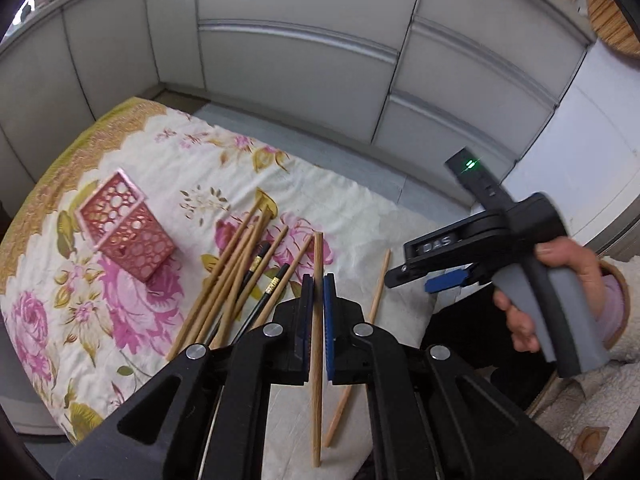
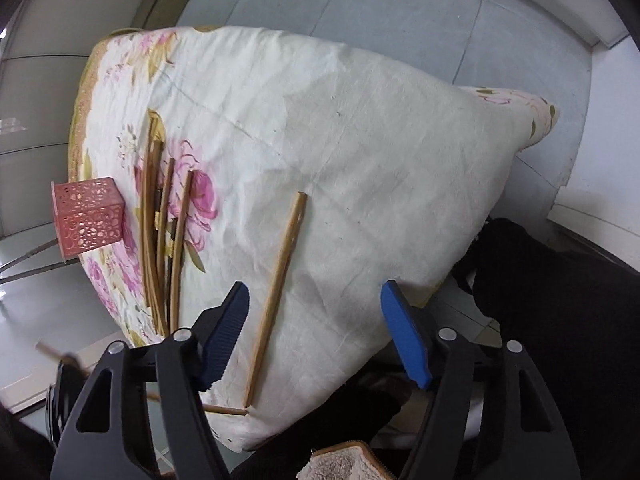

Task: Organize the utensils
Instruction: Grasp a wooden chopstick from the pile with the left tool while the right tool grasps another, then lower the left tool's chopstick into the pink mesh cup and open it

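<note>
- Left gripper (image 1: 318,280): your pads are closed on one wooden chopstick (image 1: 317,360), held along the fingers, its tip past the pads toward 12 o'clock. It looks lifted off the cloth, though contact at the near end cannot be told.
- Right gripper (image 2: 316,304): your fingers stand wide apart, holding nothing, hovering above the table's near edge.
- Step in hand, as judged: carrying a picked chopstick to the holder; most of the sorting is not yet done.
- Pink perforated holder (image 1: 126,226): upright on the floral cloth (image 1: 200,160), at about 10 o'clock from your left pads, well apart. No chopsticks are visible inside.
- Next move calls for: swinging toward 10 o'clock, tipping the stick near upright and lowering it into the holder's open top.
- Chopstick pile (image 1: 240,280): wooden and black ones, loose, between your left pads and the holder; pass over them.
- Stray chopstick (image 2: 276,296): alone, just beyond your open right fingers at 12 o'clock.
- Cabinet fronts (image 1: 300,60): behind the table, clear of the path.
</note>
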Demonstrator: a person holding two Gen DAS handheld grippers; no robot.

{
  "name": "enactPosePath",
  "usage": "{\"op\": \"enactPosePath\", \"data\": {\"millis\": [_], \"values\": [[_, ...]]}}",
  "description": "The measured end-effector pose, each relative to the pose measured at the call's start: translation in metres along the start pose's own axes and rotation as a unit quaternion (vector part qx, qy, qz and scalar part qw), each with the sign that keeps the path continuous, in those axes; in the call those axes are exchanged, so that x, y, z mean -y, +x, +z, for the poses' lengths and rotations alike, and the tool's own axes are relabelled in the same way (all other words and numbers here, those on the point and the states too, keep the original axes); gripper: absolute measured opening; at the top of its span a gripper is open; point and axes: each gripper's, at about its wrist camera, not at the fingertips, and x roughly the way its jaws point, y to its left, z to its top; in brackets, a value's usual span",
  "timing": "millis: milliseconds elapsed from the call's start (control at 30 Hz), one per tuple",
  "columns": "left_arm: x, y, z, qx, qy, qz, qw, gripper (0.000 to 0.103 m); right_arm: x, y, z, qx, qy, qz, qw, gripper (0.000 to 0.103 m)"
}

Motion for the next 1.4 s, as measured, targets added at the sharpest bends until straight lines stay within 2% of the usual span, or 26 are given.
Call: {"op": "enactPosePath", "data": {"millis": [100, 167, 300, 400, 467, 500, 600, 667, 700, 767, 900, 1133, 1267, 1400], "values": [[-0.001, -0.047, -0.007, 0.066, -0.008, 0.008, 0.9978, 0.004, -0.013, 0.003, 0.001, 0.011, 0.007, -0.038, 0.999, 0.062], [0.001, -0.070, -0.010, 0.094, -0.005, 0.013, 0.9954, 0.004, -0.023, 0.007, 0.001, 0.016, 0.015, -0.063, 0.998, 0.061], [-0.002, -0.105, -0.020, 0.142, -0.006, 0.009, 0.9898, 0.004, -0.041, 0.013, -0.001, 0.033, 0.017, -0.126, 0.991, 0.051], [-0.004, -0.119, -0.022, 0.165, -0.013, 0.012, 0.9861, 0.004, -0.057, 0.017, -0.011, 0.062, -0.016, -0.177, 0.982, 0.036], [-0.005, -0.127, -0.024, 0.179, -0.018, 0.016, 0.9835, 0.004, -0.066, 0.018, -0.018, 0.084, -0.037, -0.184, 0.979, 0.017], [-0.006, -0.130, -0.025, 0.185, -0.021, 0.017, 0.9824, 0.004, -0.067, 0.019, -0.021, 0.094, -0.041, -0.185, 0.977, 0.015], [-0.008, -0.138, -0.028, 0.197, -0.034, 0.023, 0.9796, 0.004, -0.068, 0.019, -0.031, 0.114, -0.049, -0.158, 0.980, 0.012], [-0.011, -0.139, -0.029, 0.204, -0.047, 0.025, 0.9776, 0.004, -0.064, 0.015, -0.032, 0.109, -0.045, -0.084, 0.989, 0.007], [-0.013, -0.140, -0.029, 0.207, -0.054, 0.026, 0.9766, 0.004, -0.064, 0.012, -0.030, 0.107, -0.044, -0.069, 0.991, 0.007], [-0.016, -0.142, -0.029, 0.212, -0.063, 0.029, 0.9747, 0.004, -0.066, 0.006, -0.033, 0.115, -0.056, -0.027, 0.991, 0.006], [-0.019, -0.144, -0.029, 0.219, -0.076, 0.032, 0.9722, 0.004, -0.067, -0.013, -0.041, 0.141, -0.088, 0.017, 0.986, 0.006], [-0.027, -0.153, -0.028, 0.240, -0.114, 0.042, 0.9631, 0.004, -0.065, -0.054, -0.070, 0.197, -0.164, 0.070, 0.964, 0.006], [-0.030, -0.160, -0.024, 0.255, -0.136, 0.052, 0.9561, 0.004, -0.062, -0.086, -0.092, 0.225, -0.207, 0.101, 0.947, 0.006], [-0.033, -0.167, -0.017, 0.269, -0.154, 0.061, 0.9487, 0.004, -0.065, -0.123, -0.117, 0.268, -0.251, 0.126, 0.922, 0.006]]}}
